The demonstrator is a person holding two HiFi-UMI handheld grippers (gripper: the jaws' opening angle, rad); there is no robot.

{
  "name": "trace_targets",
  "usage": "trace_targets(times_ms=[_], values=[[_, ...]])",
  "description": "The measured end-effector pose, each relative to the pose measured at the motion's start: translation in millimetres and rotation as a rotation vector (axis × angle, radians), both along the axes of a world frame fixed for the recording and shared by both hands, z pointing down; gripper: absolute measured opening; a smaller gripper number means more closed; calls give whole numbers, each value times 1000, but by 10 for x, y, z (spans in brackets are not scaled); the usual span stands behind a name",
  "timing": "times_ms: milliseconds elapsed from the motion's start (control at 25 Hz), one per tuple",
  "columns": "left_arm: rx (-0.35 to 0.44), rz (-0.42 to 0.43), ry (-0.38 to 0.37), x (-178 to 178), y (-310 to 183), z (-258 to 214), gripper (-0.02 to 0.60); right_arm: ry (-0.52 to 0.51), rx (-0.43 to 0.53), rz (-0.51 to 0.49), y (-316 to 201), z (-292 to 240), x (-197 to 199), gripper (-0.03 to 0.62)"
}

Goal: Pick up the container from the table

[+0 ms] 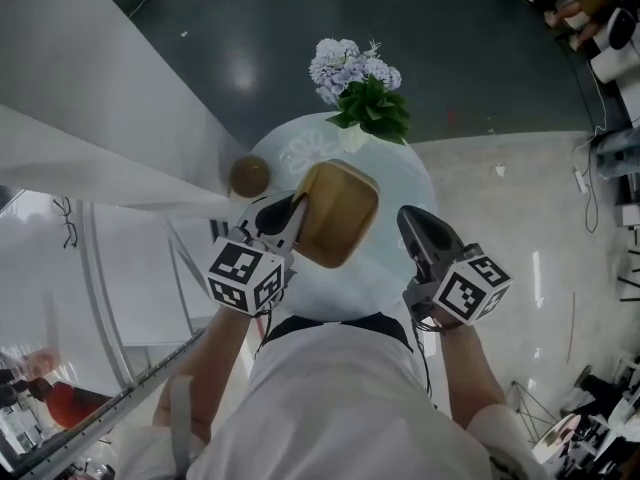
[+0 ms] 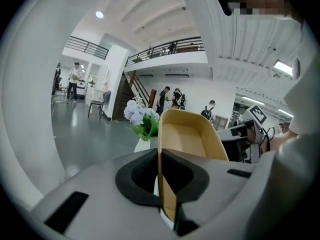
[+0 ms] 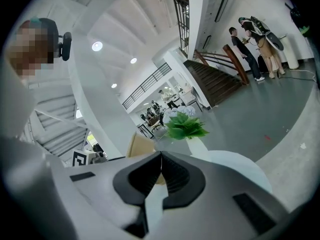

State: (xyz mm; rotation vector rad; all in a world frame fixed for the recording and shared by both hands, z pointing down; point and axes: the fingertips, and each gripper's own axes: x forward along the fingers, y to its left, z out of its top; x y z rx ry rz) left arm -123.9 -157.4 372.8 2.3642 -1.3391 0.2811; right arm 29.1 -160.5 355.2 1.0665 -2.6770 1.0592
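With the left gripper (image 2: pixel 160 156) fingers clamped on the container (image 1: pixel 340 213) wall and the right gripper (image 3: pixel 161 156) fingers together, empty, we need to lift it level, clear of the flowers (image 1: pixel 355 78).

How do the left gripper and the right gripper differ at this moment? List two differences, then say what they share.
The left gripper is clamped on the thin wall of the tan container; the right gripper is shut on nothing. The left gripper touches the container at one edge; the right gripper stands clear of it, off its opposite side. Shared: both have their jaws closed together.
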Motion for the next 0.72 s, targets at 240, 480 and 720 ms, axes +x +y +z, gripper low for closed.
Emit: trace_targets(times_ms=[240, 480, 720], values=[[37, -13, 9, -156, 146, -164, 25, 3, 30, -8, 152, -143, -147, 23], [63, -20, 13, -291, 269, -273, 25, 1, 61, -22, 265, -246, -265, 23], [81, -40, 13, -445, 340, -367, 25, 0, 64, -23, 340, -292, -345, 23]])
